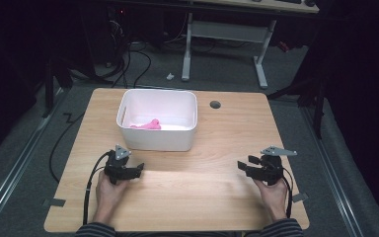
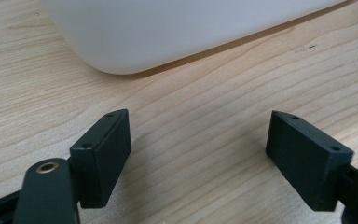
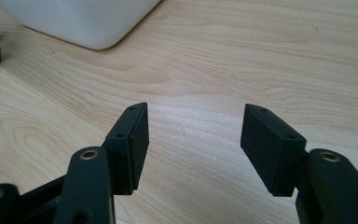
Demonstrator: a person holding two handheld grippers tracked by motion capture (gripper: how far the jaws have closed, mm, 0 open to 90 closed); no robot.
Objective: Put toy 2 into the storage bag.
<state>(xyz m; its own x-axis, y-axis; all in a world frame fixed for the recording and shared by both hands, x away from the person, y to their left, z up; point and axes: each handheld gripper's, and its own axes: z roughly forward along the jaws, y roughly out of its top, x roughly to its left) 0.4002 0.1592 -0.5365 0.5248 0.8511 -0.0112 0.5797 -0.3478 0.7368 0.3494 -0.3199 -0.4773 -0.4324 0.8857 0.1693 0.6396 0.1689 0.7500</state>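
Two tongs lie low over the wooden surface [image 1: 192, 185], one in each of the person's two hands. The left tongs [image 1: 139, 170] sit at about 8 o'clock on the surface, the right tongs [image 1: 244, 163] at about 4 o'clock, and the tips of each point inward toward the middle. In the left gripper view the left tongs [image 2: 198, 154] stand wide apart with bare wood between the pads and nothing held. A rounded lower corner of the bin [image 2: 135, 32] lies just ahead of them at 12 o'clock. In the right gripper view the right tongs [image 3: 193, 144] also gape with only wood between them, gripping nothing, and a corner of the bin [image 3: 84, 21] sits farther off at 11 o'clock. One white bin [image 1: 153, 140] stands at about 11 o'clock on the surface, near the far edge and closer to the left tongs than to the right. One pink thing [image 1: 148, 125] lies inside it on the floor of the bin; its shape is too small to make out. One round hole [image 1: 215, 104] is in the surface at 1 o'clock, just right of the bin.
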